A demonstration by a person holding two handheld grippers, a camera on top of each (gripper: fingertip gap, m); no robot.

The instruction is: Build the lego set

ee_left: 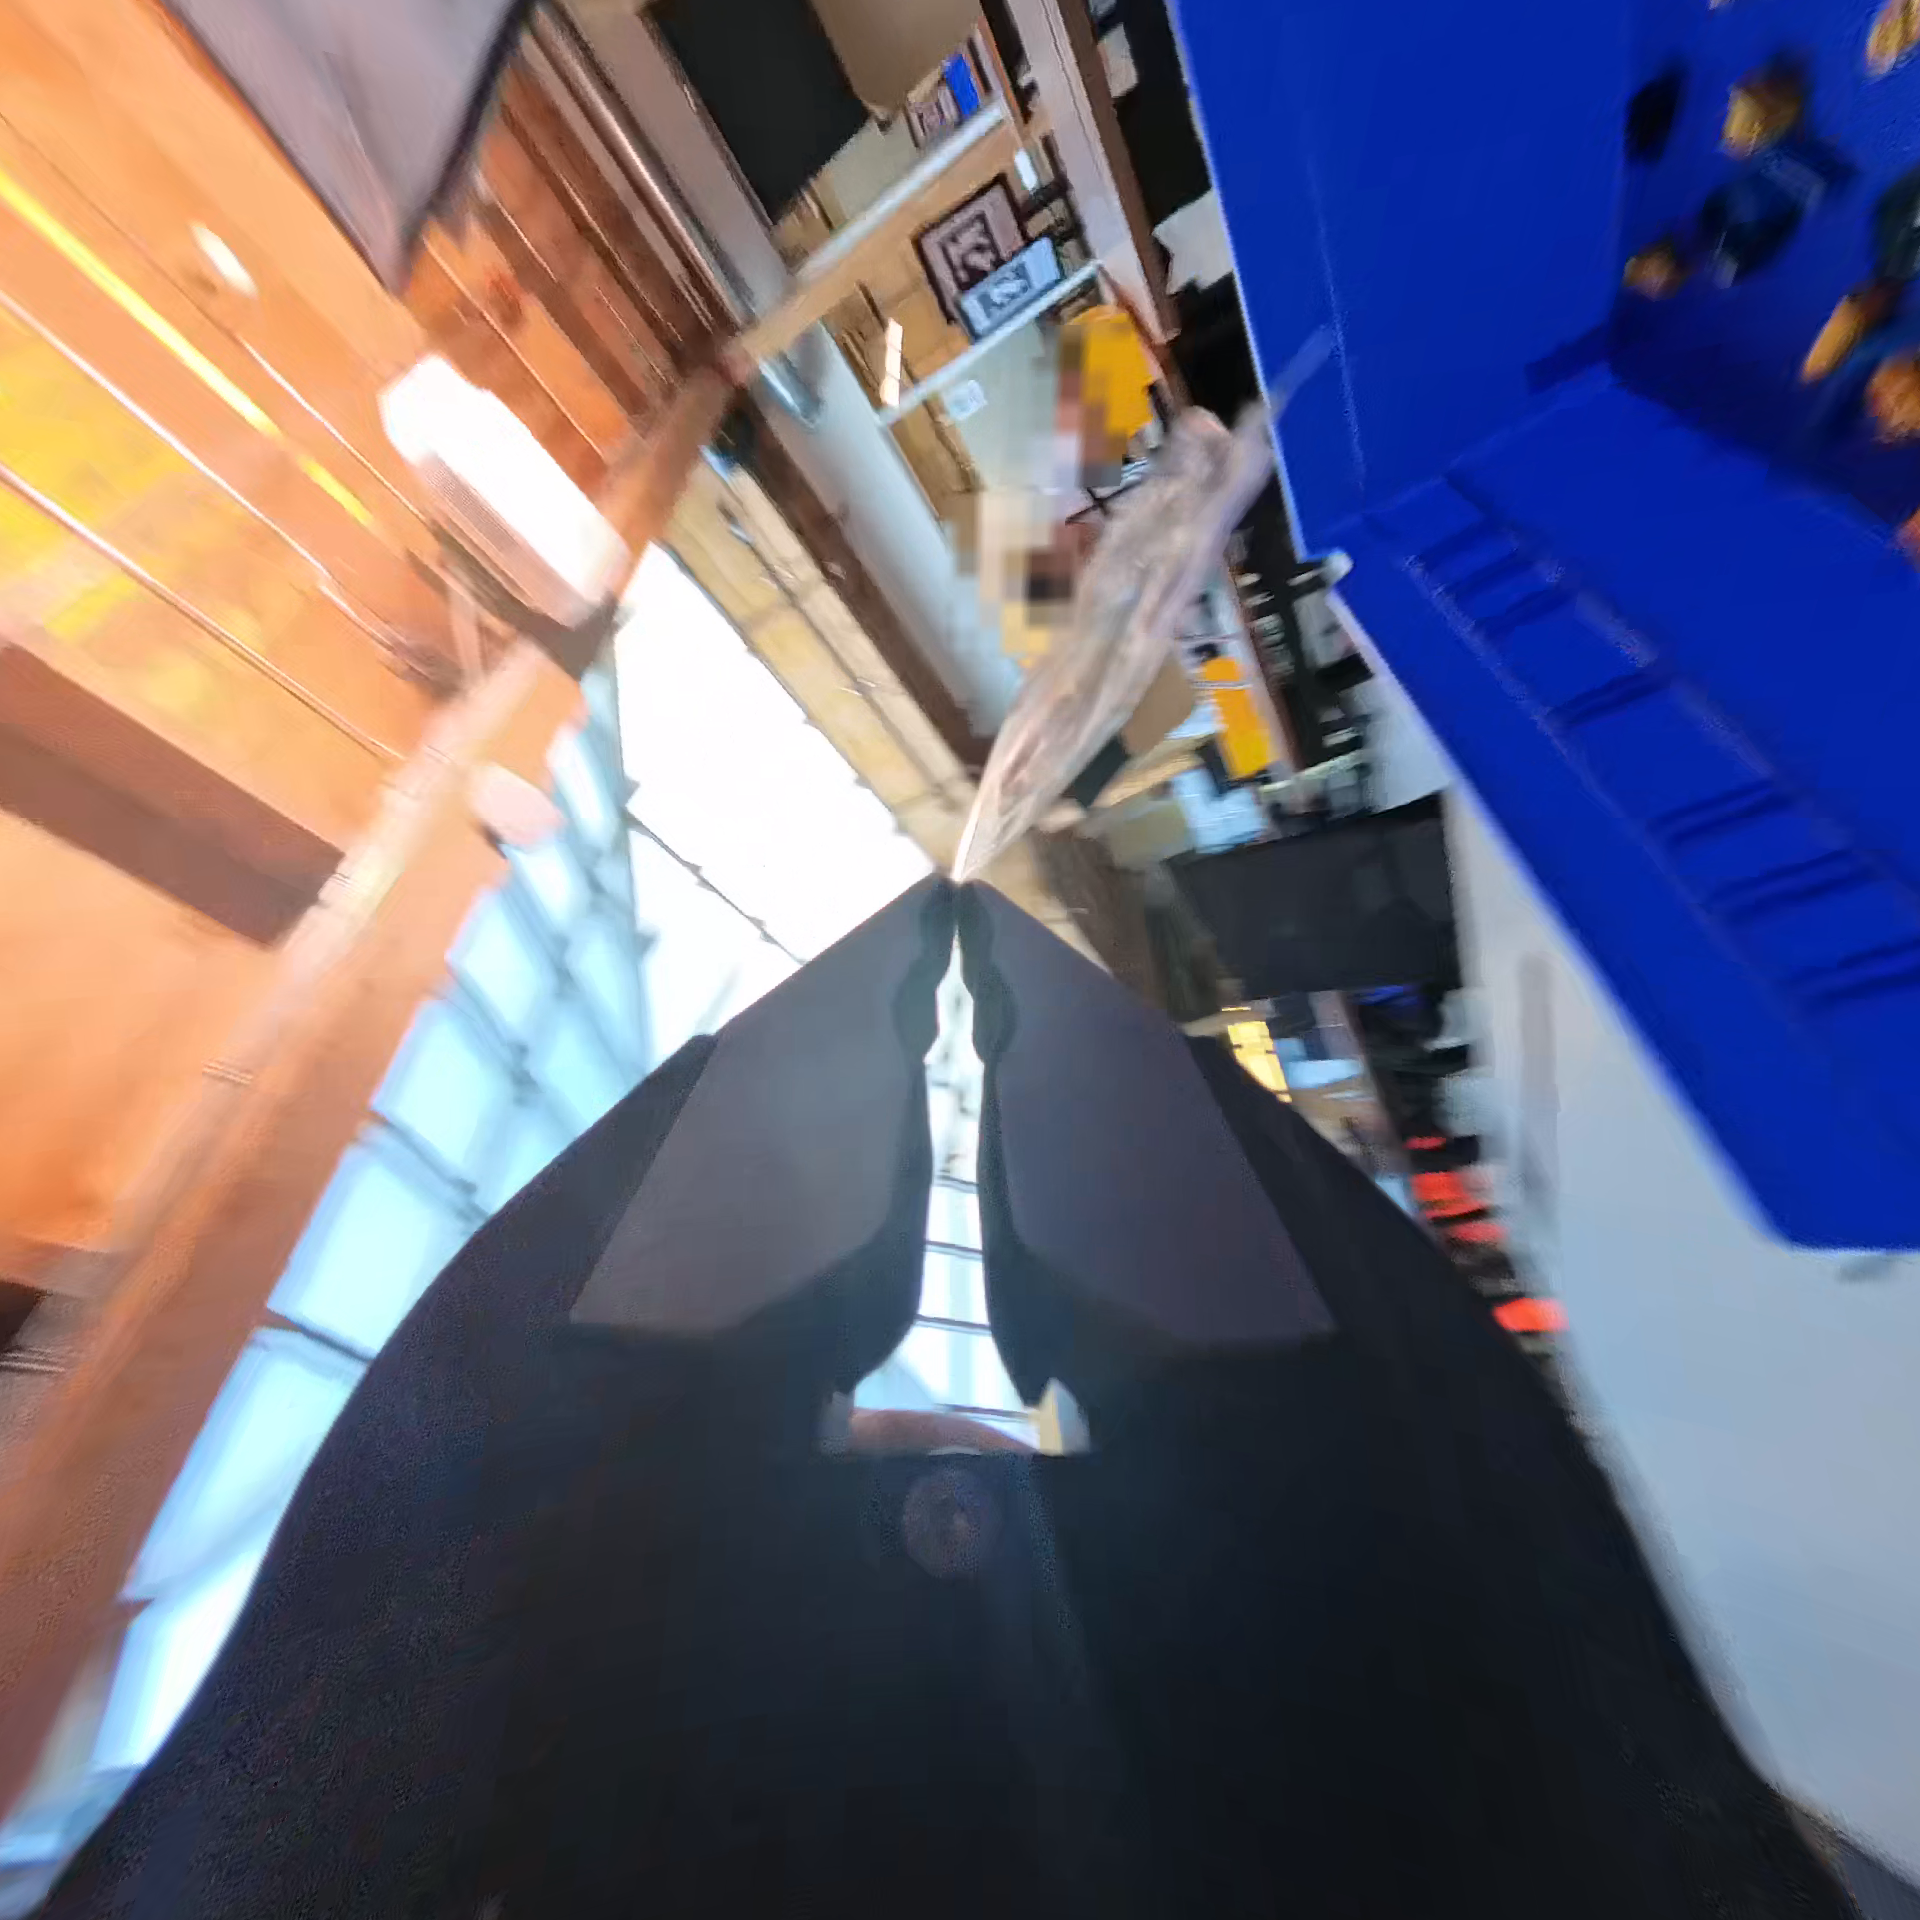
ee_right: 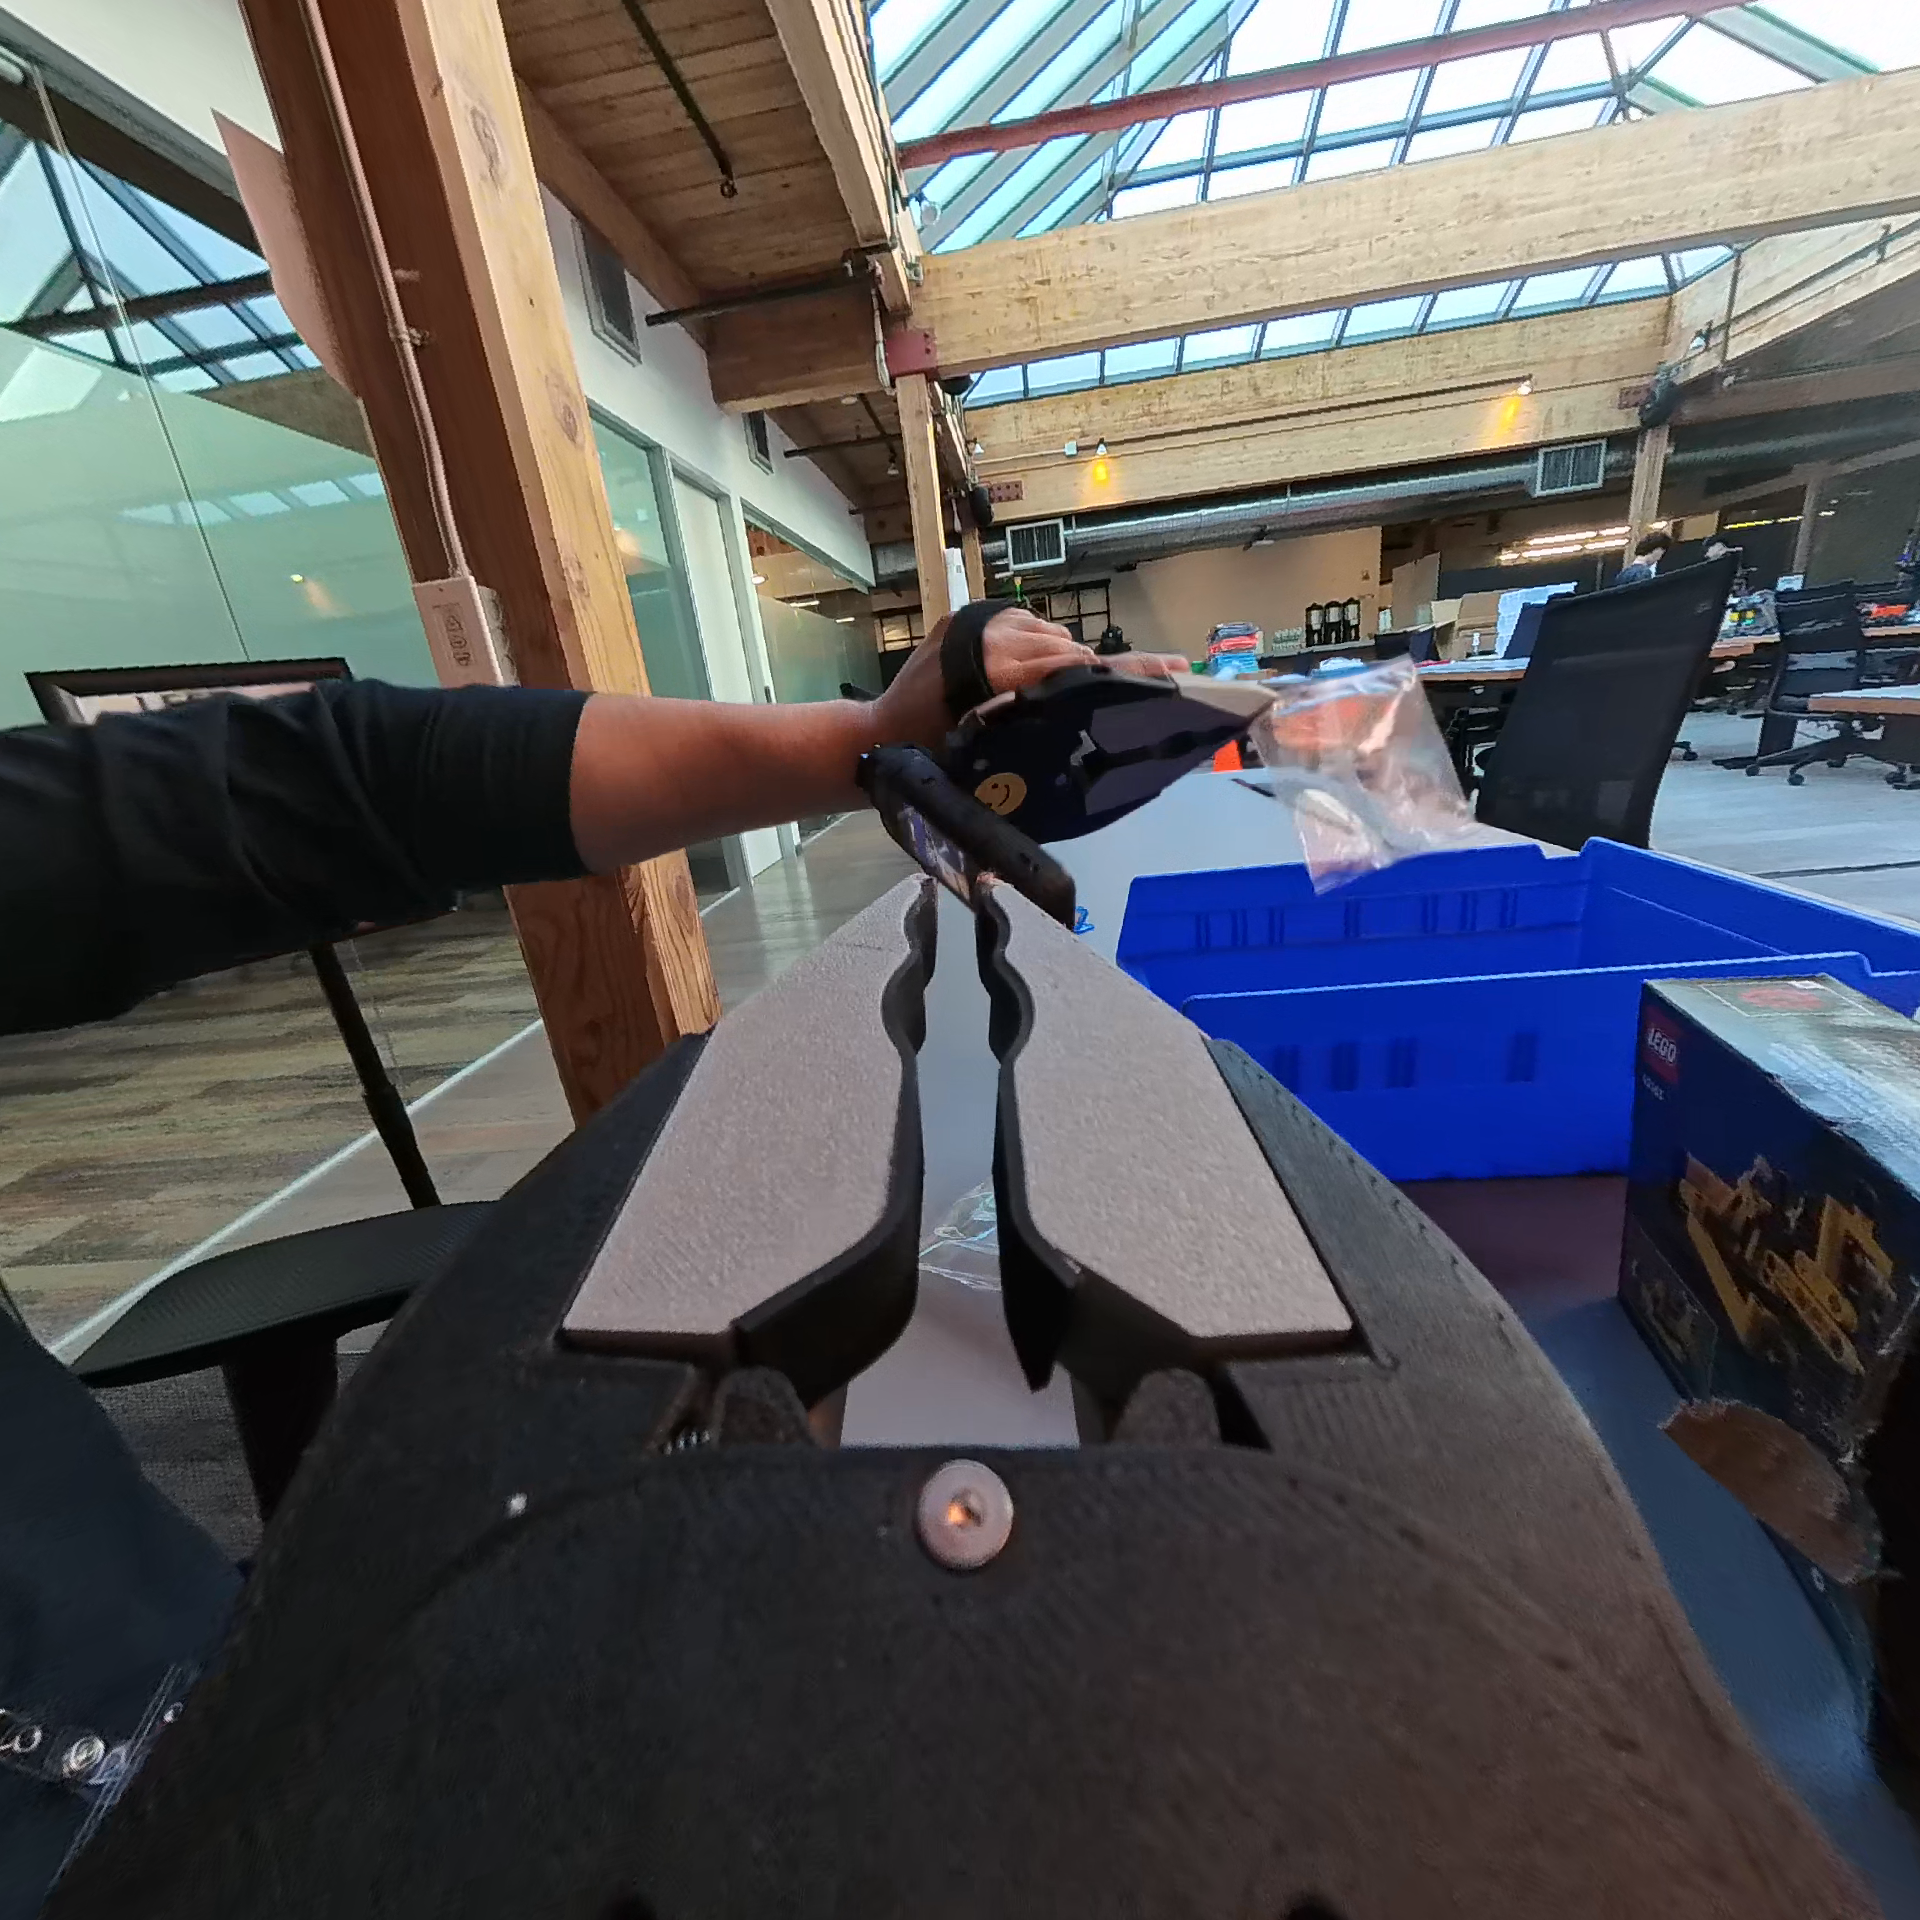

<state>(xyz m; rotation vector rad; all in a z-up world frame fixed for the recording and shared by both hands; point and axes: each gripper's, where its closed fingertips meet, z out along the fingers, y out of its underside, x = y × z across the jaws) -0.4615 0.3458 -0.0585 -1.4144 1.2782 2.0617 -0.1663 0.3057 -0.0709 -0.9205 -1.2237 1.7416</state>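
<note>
My left gripper (ee_left: 953, 883) is shut on the corner of a clear plastic bag (ee_left: 1122, 623). The left wrist view is blurred and tilted. In the right wrist view the left gripper (ee_right: 1262, 698) holds this bag (ee_right: 1361, 769) in the air over the far rim of the blue bin (ee_right: 1455, 935). A hand grips the left gripper. My right gripper (ee_right: 953, 896) is low over the table, with its fingertips a narrow slit apart and nothing between them. The boxed lego set (ee_right: 1787, 1195) stands at the right, in front of the bin.
The blue bin (ee_left: 1558, 520) fills the upper right of the left wrist view, with small yellow and dark pieces (ee_left: 1756, 114) inside. Another clear bag (ee_right: 956, 1236) lies on the table under my right fingers. A wooden post (ee_right: 499, 520) and a black chair (ee_right: 1600, 707) stand nearby.
</note>
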